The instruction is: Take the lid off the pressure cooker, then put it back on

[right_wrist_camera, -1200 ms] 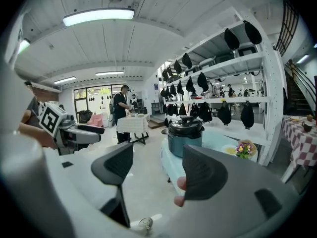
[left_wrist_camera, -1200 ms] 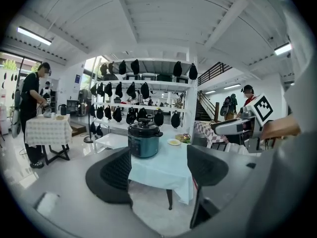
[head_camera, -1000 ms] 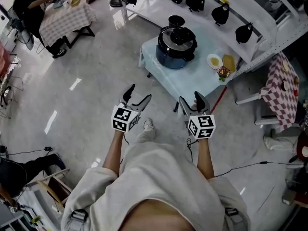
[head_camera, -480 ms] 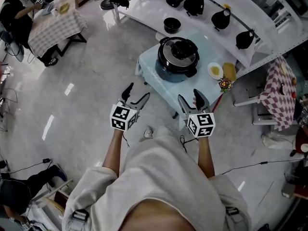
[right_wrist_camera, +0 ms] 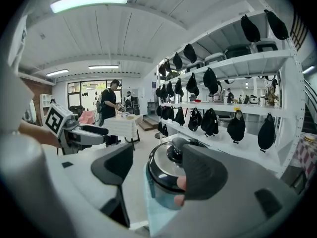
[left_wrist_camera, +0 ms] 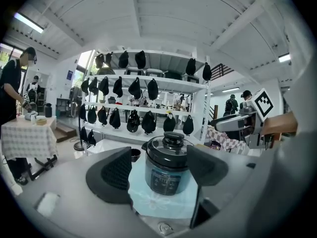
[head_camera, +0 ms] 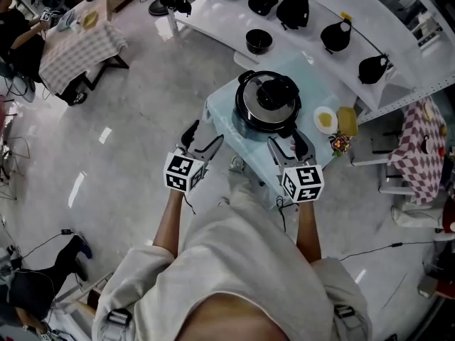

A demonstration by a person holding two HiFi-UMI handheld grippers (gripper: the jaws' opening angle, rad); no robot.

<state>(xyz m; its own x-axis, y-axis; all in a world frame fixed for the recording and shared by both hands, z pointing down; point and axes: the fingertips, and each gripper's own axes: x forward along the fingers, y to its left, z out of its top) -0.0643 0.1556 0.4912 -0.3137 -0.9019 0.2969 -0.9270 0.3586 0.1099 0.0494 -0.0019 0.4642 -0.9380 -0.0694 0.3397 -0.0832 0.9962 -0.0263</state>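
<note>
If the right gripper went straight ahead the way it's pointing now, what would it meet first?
Most likely the pressure cooker, which stands straight ahead between the open jaws of the right gripper. Contact would probably come near the lid, which is on the pot, though the depth is hard to judge.

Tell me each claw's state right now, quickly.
Left claw: open, holding nothing, short of the pressure cooker.
Right claw: open, holding nothing.
</note>
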